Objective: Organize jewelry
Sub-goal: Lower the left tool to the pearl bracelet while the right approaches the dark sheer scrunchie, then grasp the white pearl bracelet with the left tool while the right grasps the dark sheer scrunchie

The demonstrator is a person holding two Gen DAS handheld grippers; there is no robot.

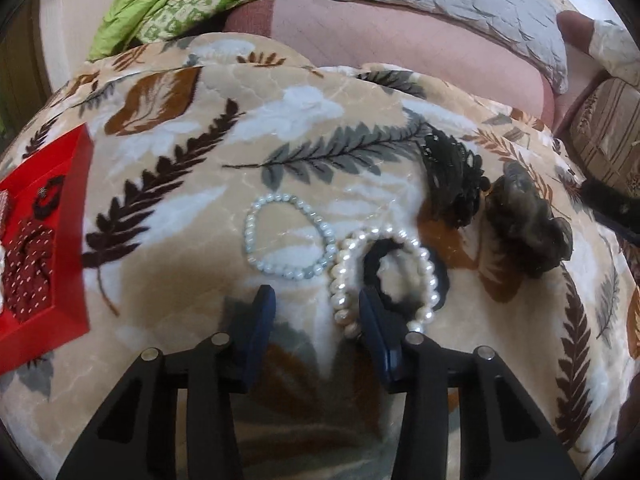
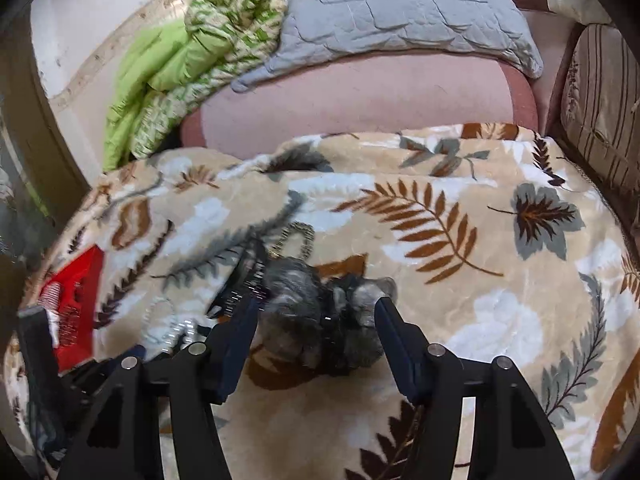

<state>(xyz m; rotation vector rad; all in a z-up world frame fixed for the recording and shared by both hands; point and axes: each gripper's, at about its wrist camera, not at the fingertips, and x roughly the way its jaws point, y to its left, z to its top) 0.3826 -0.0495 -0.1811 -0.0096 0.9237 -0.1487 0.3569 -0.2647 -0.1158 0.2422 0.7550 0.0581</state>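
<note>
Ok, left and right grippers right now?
Left gripper: open, straddling the white pearl bracelet, not pinching.
Right gripper: open around the grey fluffy scrunchie.

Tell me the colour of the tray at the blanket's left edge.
Red tray, seen best from the left wrist view.

Left gripper (image 1: 316,300): two dark-blue flat fingers (image 1: 262,320) w/ rounded tips, each bolted to black plastic linkage arms; silver round pivot pins on top of each link, triangular cut-outs in the outer arms. Right gripper (image 2: 316,312): same build, navy fingers (image 2: 394,344) on black angled links, four silver pins across, slots btwn the bars. In the left wrist view a thin dark cable shows at the bottom-right edge, and the other gripper's black body (image 1: 612,208) pokes in at the right; no sleeve or hand clearly visible in either view.
</note>
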